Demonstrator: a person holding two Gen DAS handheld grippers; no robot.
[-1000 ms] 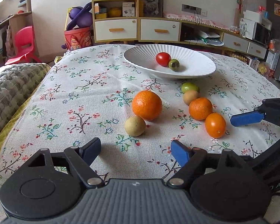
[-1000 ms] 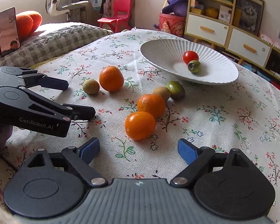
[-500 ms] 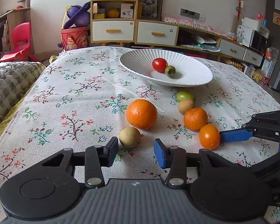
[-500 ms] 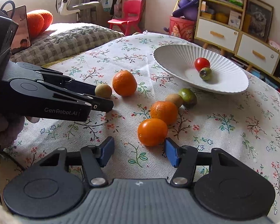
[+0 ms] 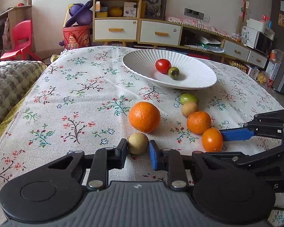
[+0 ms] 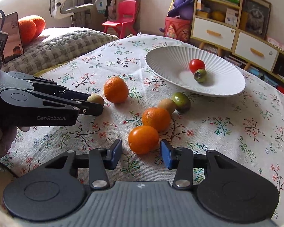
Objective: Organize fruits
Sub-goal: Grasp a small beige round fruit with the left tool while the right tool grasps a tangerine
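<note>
My left gripper (image 5: 137, 149) is shut on a small tan fruit (image 5: 137, 143) that rests on the floral tablecloth (image 5: 81, 113). My right gripper (image 6: 141, 153) is closing around a smooth orange fruit (image 6: 143, 139), which sits between the blue pads (image 6: 165, 154); a gap still shows at the left pad. Beside it lie a mandarin (image 6: 156, 119), another tan fruit (image 6: 166, 105) and a lime (image 6: 181, 102). A bigger orange (image 5: 144, 116) lies just beyond the held tan fruit. The white ribbed plate (image 5: 195, 79) holds a red tomato (image 5: 162, 66) and a dark green fruit (image 5: 173, 72).
A knitted grey cushion (image 5: 7, 87) lies off the table's left edge. Behind the table stand a shelf unit with drawers (image 5: 115, 29), a red toy bin (image 5: 76, 36) and a red plastic chair (image 5: 21, 39). A hand (image 6: 1, 141) holds the left gripper.
Both grippers' jaws have narrowed from wide apart. The left one has come onto the small tan fruit; the right one has drawn in on either side of the smooth orange fruit.
</note>
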